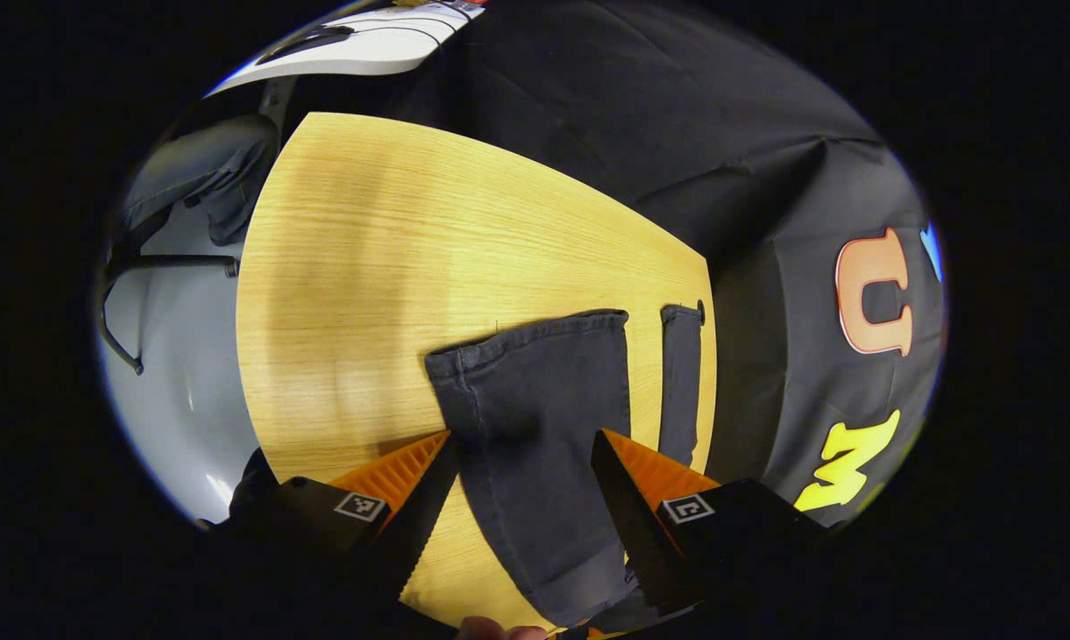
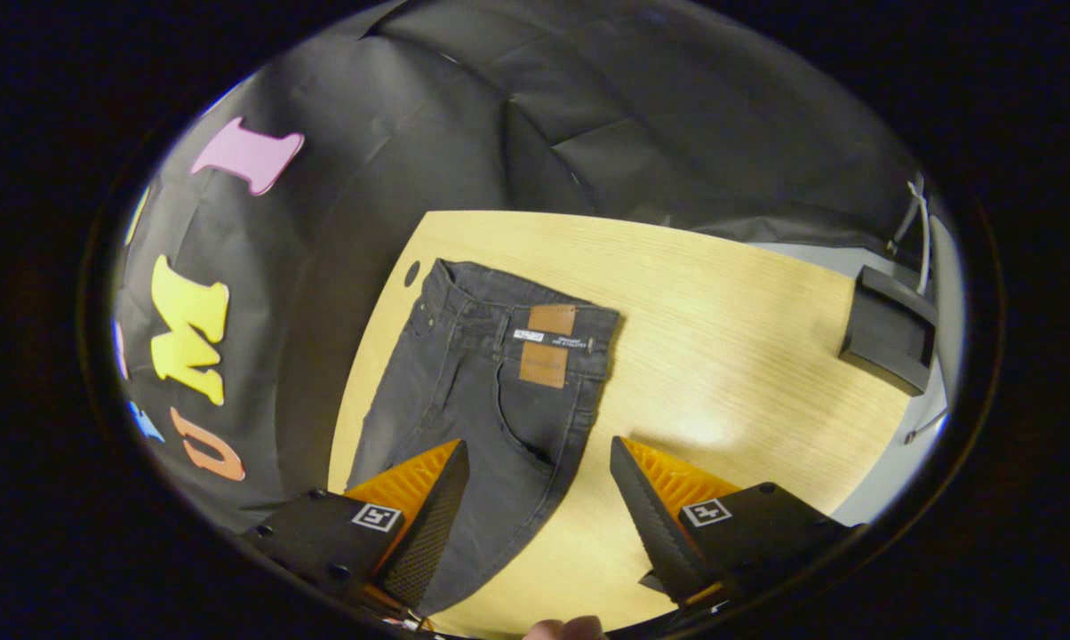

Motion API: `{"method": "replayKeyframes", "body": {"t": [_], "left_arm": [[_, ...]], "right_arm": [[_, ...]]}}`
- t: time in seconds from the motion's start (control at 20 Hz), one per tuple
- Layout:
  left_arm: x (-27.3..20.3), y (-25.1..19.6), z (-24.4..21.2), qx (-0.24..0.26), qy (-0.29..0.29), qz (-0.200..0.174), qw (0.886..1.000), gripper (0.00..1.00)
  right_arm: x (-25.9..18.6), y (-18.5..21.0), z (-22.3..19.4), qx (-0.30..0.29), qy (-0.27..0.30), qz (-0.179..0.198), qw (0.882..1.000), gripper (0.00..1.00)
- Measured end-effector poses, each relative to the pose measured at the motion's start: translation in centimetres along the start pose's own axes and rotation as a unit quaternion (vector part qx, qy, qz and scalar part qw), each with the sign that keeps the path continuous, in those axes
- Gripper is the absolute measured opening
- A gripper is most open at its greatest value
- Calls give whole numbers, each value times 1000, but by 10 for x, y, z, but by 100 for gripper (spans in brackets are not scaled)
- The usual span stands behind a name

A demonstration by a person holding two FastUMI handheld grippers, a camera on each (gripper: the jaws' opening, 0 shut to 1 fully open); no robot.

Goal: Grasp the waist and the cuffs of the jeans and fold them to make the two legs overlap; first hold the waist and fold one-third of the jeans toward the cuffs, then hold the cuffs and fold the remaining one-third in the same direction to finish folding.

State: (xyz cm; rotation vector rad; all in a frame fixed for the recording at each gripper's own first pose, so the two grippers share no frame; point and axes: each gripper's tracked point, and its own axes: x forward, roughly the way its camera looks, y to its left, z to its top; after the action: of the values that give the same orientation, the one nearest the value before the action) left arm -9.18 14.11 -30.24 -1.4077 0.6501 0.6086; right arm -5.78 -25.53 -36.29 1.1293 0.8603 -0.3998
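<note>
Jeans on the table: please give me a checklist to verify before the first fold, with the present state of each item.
1. Jeans lie flat on the table: ok.
2. Two legs still apart, cuffs side by side in the left gripper view: not ok, overlap not yet made.
3. Left gripper open above the cuff end: ok.
4. Right gripper open above the waist end: ok.
5. Fingers touching the cloth: cannot tell.
6. Bare table beside the jeans for folding: ok.
</note>
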Motion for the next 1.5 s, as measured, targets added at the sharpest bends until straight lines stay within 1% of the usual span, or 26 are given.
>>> {"method": "replayKeyframes", "body": {"t": [0.1, 0.15, 0.2, 0.25, 0.3, 0.35, 0.4, 0.45, 0.5, 0.55, 0.6, 0.65, 0.75, 0.8, 0.85, 0.9, 0.95, 1.0, 1.05, 1.1, 1.15, 1.2, 1.25, 1.3, 1.4, 1.5], "left_arm": [[5, -6, 3, -17, -1, -3, 1000, 97], [7, -7, 3, -24, -1, -4, 1000, 97], [9, -8, 4, -28, 0, -4, 1000, 100], [11, -11, 4, -29, 1, -4, 1000, 100], [11, -14, 3, -27, 1, -6, 1000, 97], [12, -15, 4, -26, -1, -7, 1000, 97], [14, -18, 3, -24, -1, -7, 1000, 96], [16, -19, 2, -22, -2, -8, 1000, 96], [17, -20, 3, -25, -2, -9, 1000, 96], [18, -16, 3, -29, -2, 2, 1000, 95], [23, -13, 3, -38, 2, 13, 999, 81], [25, -11, 4, -46, 3, 19, 999, 77], [29, -14, 5, -61, 8, 24, 998, 68], [32, -15, 3, -62, 12, 25, 998, 60], [35, -17, 3, -64, 15, 29, 997, 57], [37, -18, 2, -67, 20, 31, 997, 50], [42, -17, 1, -69, 25, 36, 997, 48], [43, -14, 1, -72, 28, 41, 996, 39], [45, -18, 1, -70, 32, 35, 996, 28], [45, -19, 0, -61, 39, 33, 997, 15], [45, -18, 0, -54, 46, 31, 997, 14], [44, -19, 0, -49, 53, 27, 997, 9], [42, -22, 0, -46, 60, 20, 997, 0], [40, -25, 1, -41, 64, 13, 997, 6], [32, -34, 0, -29, 72, 1, 997, 4], [25, -44, -1, 2, 78, -5, 997, 4]], "right_arm": [[10, -6, 6, 2, -2, -11, 1000, 98], [15, -2, 11, 4, -6, -7, 1000, 98], [19, 2, 15, 5, -8, -6, 1000, 92], [22, 5, 20, 5, -7, -2, 1000, 92], [26, 10, 21, 8, -1, 4, 1000, 96], [28, 14, 22, 9, 4, 8, 1000, 92], [30, 14, 24, 10, 6, 9, 1000, 92], [30, 13, 25, 12, 6, 10, 1000, 96], [28, 13, 25, 16, 7, 9, 1000, 96], [28, 13, 26, 24, 5, 2, 1000, 96], [30, 9, 25, 25, 6, -16, 1000, 99], [34, 4, 25, 24, 8, -38, 999, 80], [42, 2, 25, 34, 9, -66, 997, 58], [44, 4, 26, 43, 10, -70, 997, 48], [44, 5, 26, 46, 14, -75, 996, 37], [43, 3, 24, 44, 20, -78, 996, 37], [41, -2, 28, 36, 22, -95, 995, 37], [42, -3, 22, 44, 32, -93, 994, 27], [46, -3, 25, 53, 36, -96, 993, 12], [44, -1, 25, 60, 37, -92, 993, 11], [43, -1, 27, 68, 37, -89, 993, 11], [47, 1, 25, 79, 38, -83, 993, 6], [45, 3, 26, 85, 41, -79, 992, 0], [43, 5, 26, 90, 40, -72, 993, 0], [38, 6, 28, 85, 37, -58, 994, 1], [30, 10, 34, 79, 32, -40, 996, 0]]}}
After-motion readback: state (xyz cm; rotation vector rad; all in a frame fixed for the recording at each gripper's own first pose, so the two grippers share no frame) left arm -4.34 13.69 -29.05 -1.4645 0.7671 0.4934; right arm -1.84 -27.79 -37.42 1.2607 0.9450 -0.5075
